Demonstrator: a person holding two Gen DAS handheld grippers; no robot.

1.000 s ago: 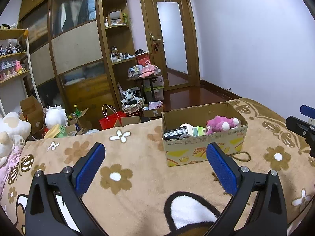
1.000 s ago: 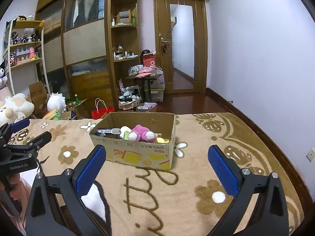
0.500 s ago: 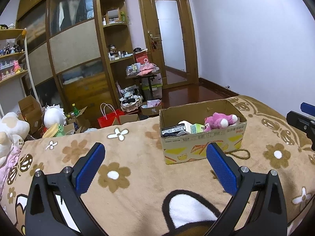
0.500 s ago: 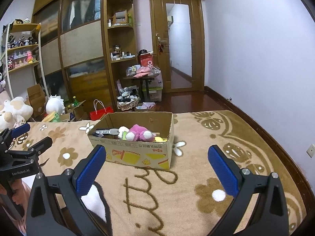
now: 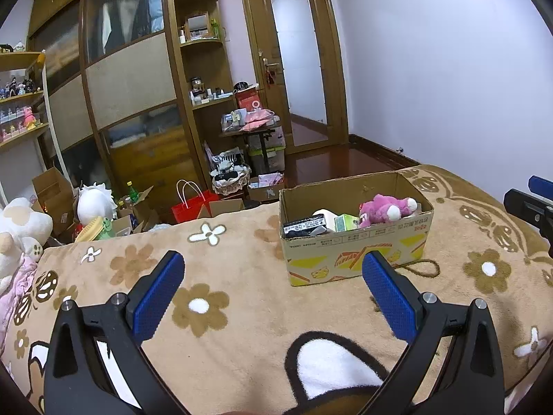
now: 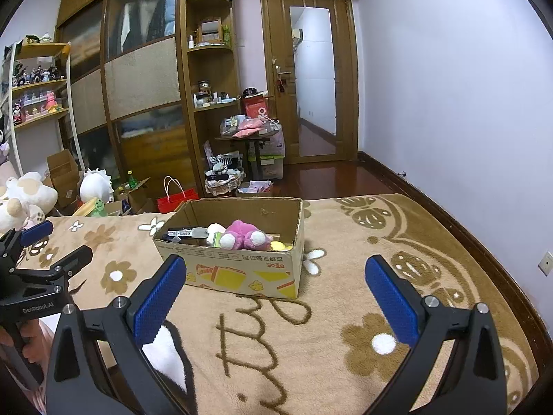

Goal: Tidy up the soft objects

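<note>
Left wrist view: The left gripper (image 5: 273,276) is held above a tan blanket (image 5: 242,311) printed with brown and white flowers. Its jaws stand wide apart, and nothing is between the blue pads (image 5: 157,295). A cardboard box (image 5: 356,249) sits on the blanket ahead and slightly to the right, with its open top facing up. A pink plush toy (image 5: 383,209) lies inside the box toward its right end. Beside the toy, toward the left end, lie a white item, a small green carton (image 5: 345,223) and a dark flat package (image 5: 304,224). The tip of the right gripper (image 5: 528,204) enters at the right edge of the frame, clear of the box. White plush toys (image 5: 20,224) lie at the far left edge of the blanket.

Right wrist view: The right gripper (image 6: 276,276) is also fully open and holds nothing. It is held over the blanket (image 6: 345,311). The cardboard box (image 6: 242,269) sits ahead and slightly left of centre. The pink plush toy (image 6: 243,235) rests inside it near the front wall, with a yellow item (image 6: 280,245) just beside it at the right. The left gripper (image 6: 52,245) appears at the left edge, with a hand (image 6: 27,346) on its handle. The left gripper is apart from the box. A wooden wardrobe (image 6: 138,86) and a door (image 6: 311,79) stand beyond the bed.
</note>
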